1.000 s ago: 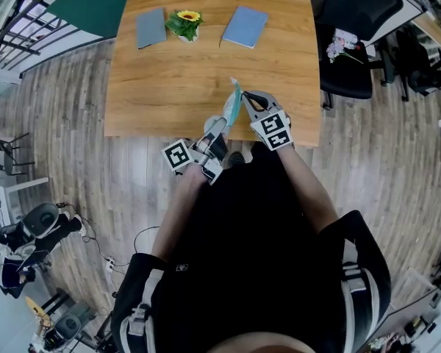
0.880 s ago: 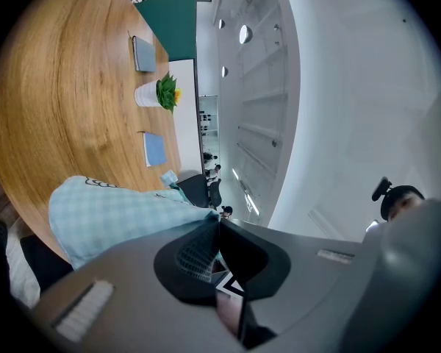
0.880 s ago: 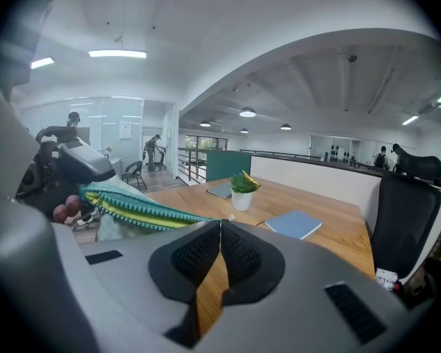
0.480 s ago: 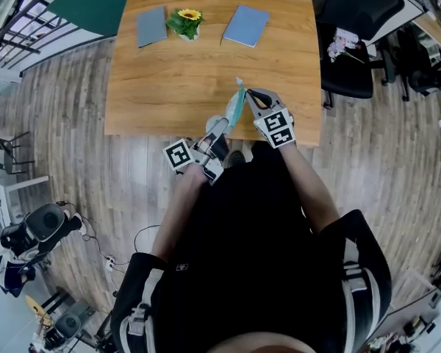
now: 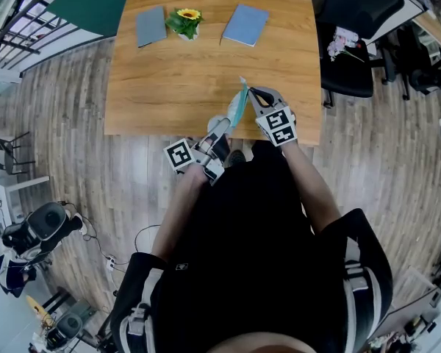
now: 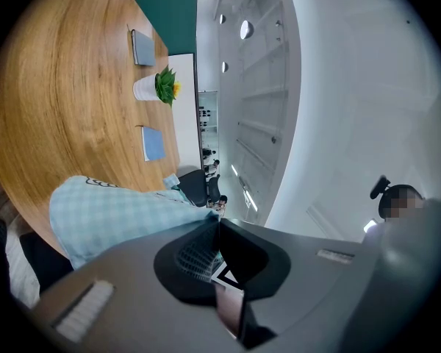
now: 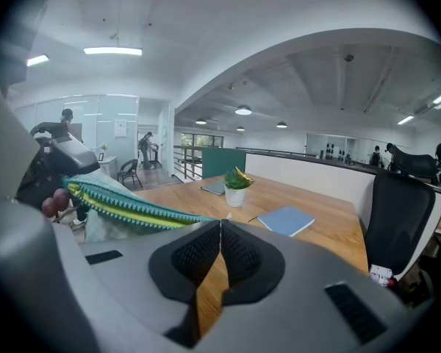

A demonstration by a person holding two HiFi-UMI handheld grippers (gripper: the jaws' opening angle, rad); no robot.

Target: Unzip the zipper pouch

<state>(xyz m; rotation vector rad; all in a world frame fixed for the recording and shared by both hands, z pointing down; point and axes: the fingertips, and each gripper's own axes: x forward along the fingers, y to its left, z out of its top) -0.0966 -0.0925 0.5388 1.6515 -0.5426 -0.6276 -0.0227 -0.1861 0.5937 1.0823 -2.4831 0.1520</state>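
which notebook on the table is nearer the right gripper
The blue notebook, right of the plant in the head view, on the right gripper's side. The grey notebook lies left of the plant, farther off.

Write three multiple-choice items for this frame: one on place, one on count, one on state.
1. Where does the plant pot stand? A between the grey notebook and the blue notebook; B on a chair; C on the floor.
2. How many notebooks lie on the table? A one; B two; C four.
3. How is the pouch held? A by one tool alone; B not held, it lies loose on the table; C by the left tool and the right tool, both shut on it.
Key: 1 A, the pot has a notebook on either side. 2 B, only those two show. 3 C, each gripper view shows closed jaws pinching the pouch.
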